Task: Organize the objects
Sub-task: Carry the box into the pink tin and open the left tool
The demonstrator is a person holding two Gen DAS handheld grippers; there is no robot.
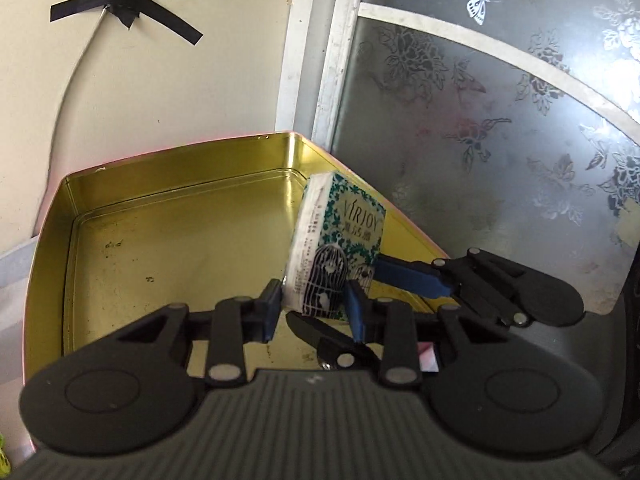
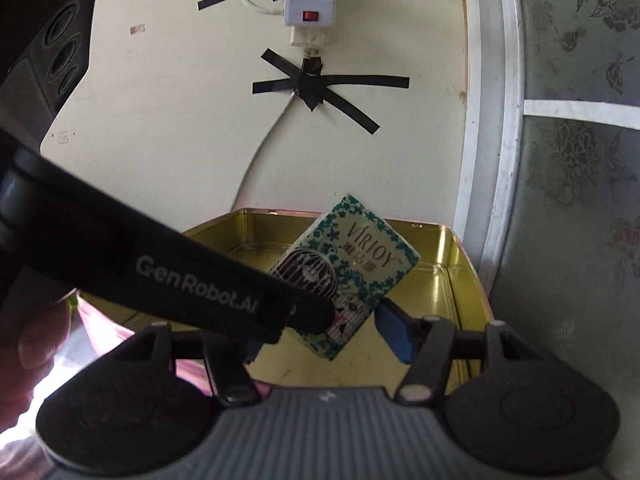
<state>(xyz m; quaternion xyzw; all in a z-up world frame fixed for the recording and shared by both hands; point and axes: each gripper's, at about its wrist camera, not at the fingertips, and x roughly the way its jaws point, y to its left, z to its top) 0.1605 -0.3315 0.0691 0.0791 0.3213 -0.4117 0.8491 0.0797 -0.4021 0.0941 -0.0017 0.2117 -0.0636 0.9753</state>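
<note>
The left hand-held gripper (image 1: 314,306) pinches the tissue pack (image 1: 338,240) above the gold tin's (image 1: 168,184) three-o'clock side for dropping in, while the right hand-held gripper (image 2: 326,340) hangs half-open and empty.

We are seeing soft daylight coming through the patterned window (image 1: 500,120) on the right of both frames, glaring off the gold tin (image 1: 180,240). Fisheye distortion is bending the wall cable (image 2: 256,168) and window frame, while near gripper bodies are lying dark, slightly blurred.
</note>
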